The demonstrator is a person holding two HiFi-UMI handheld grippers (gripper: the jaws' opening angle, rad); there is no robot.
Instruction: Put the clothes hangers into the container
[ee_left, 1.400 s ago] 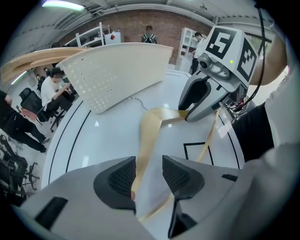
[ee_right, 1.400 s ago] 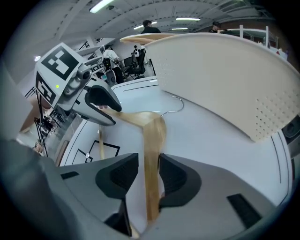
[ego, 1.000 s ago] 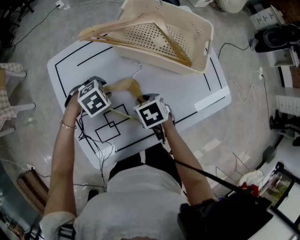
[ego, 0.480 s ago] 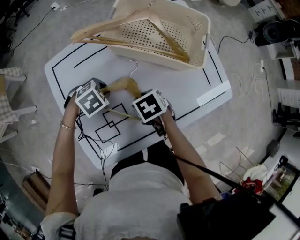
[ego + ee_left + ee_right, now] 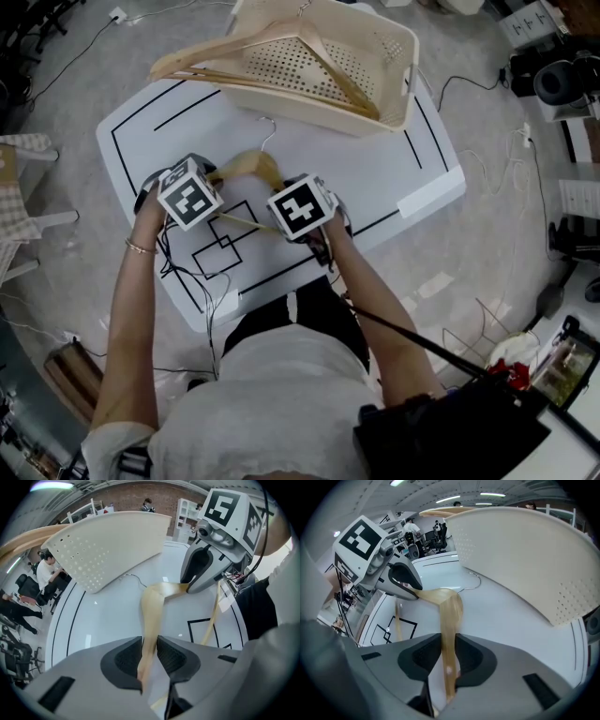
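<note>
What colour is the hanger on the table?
The hanger is light honey-brown wood; best in right gripper view.

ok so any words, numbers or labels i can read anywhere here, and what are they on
No words or numbers can be read.
left marker cube and right marker cube: black-and-white square patterns, no letters.
white box, top right of the head view: dark marks, too small to read.
table: black outlines only.

Open lab-office: brick wall (image 5: 136, 498), shelving (image 5: 185, 513), seated person (image 5: 49, 571), office chair (image 5: 21, 581).
</note>
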